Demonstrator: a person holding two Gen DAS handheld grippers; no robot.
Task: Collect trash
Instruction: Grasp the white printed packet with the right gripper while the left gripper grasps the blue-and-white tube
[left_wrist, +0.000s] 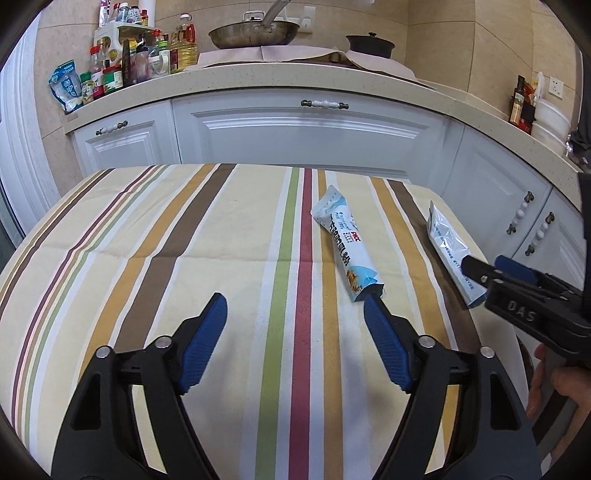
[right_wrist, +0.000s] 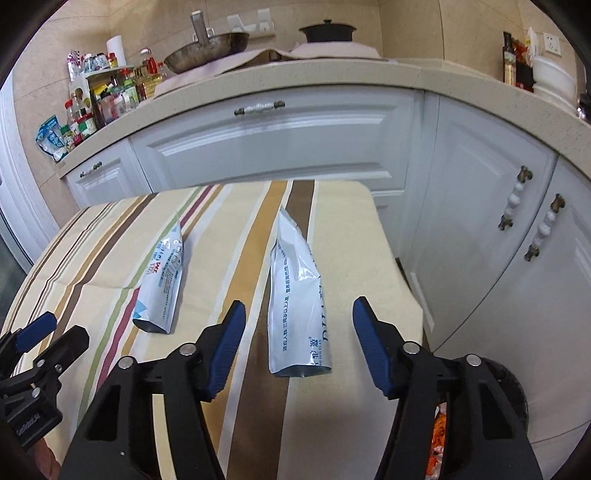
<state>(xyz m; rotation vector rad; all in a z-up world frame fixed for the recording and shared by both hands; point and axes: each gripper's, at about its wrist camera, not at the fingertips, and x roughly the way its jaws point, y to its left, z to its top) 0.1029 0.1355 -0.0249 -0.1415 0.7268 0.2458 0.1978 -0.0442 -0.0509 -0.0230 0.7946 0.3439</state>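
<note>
Two empty white-and-blue snack wrappers lie on a striped tablecloth (left_wrist: 184, 240). The printed wrapper (left_wrist: 347, 245) lies just ahead of my left gripper's right fingertip; it also shows in the right wrist view (right_wrist: 164, 282). The silvery wrapper (right_wrist: 295, 295) lies between the open jaws of my right gripper (right_wrist: 297, 310), near the table's right edge; in the left wrist view the silvery wrapper (left_wrist: 448, 251) lies by the right gripper (left_wrist: 495, 269). My left gripper (left_wrist: 295, 301) is open and empty above the cloth.
A dark bin (right_wrist: 513, 398) with orange trash (right_wrist: 437, 435) inside stands below the table's right edge. White cabinets (left_wrist: 306, 129) and a counter with bottles (left_wrist: 122, 66), a wok (left_wrist: 255, 33) and a pot (left_wrist: 369, 42) stand behind the table.
</note>
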